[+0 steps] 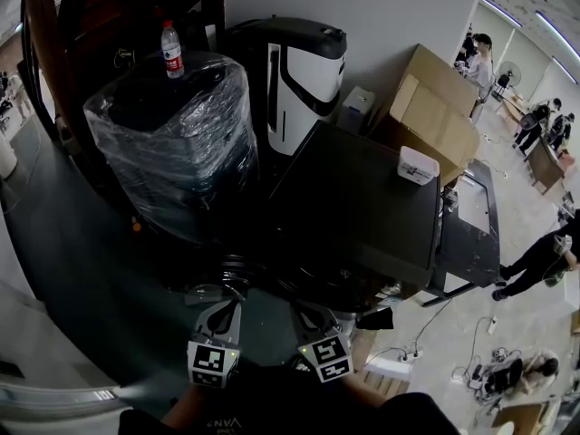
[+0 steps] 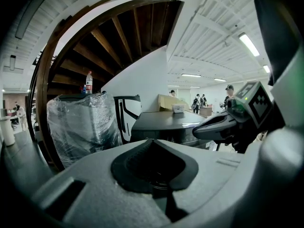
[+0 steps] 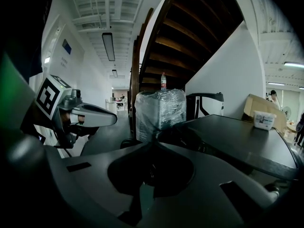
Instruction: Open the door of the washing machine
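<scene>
Status: task not visibly begun.

- The washing machine (image 1: 362, 202), a dark flat-topped box, stands straight ahead of the person. It has a plastic-wrapped unit (image 1: 172, 143) on its left and a small white box (image 1: 418, 165) on its top.
- Its front face lies in shadow below the near top edge. In the right gripper view a dark rounded form (image 3: 184, 136) there is probably the door. No view shows whether it is latched or ajar.
- The left claw (image 1: 220, 314) is pressed together with nothing between its jaws.
- The right claw (image 1: 313, 320) is likewise closed and empty.
- Both claws hang side by side just short of the machine's front and appear to touch nothing.

Remaining, by judgement: reach the door's edge or handle, catch hold of it and swing it outward. That is the whole task.
</scene>
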{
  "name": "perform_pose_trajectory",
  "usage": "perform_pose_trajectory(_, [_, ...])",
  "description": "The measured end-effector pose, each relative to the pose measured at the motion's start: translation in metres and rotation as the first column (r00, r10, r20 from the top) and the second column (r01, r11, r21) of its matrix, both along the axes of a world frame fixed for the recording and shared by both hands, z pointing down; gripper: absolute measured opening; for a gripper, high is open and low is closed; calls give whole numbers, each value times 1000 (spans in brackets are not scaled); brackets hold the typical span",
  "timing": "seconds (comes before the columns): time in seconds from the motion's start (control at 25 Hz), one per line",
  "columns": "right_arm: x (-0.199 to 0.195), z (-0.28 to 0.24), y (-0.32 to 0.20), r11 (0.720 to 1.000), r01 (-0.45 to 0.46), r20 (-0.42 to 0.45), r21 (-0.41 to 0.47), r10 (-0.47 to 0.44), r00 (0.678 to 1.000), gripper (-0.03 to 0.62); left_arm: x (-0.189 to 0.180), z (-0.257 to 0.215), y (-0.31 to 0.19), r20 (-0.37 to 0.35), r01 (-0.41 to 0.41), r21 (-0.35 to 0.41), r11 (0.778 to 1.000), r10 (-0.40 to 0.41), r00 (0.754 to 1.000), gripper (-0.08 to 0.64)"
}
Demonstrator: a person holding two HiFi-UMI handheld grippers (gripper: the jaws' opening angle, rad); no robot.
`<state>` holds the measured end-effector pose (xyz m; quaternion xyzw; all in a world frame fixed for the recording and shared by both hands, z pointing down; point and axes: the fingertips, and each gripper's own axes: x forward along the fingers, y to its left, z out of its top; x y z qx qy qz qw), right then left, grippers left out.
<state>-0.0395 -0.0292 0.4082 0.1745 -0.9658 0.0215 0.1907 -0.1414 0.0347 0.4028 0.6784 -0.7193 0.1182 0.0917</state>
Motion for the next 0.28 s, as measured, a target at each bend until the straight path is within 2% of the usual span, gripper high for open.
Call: perform_pose_trajectory(0.28, [-5,0,1,1000,-11,-5,3,11,1000,3,-4,2,-1,-5,-18,-5,1000,18,1000,17])
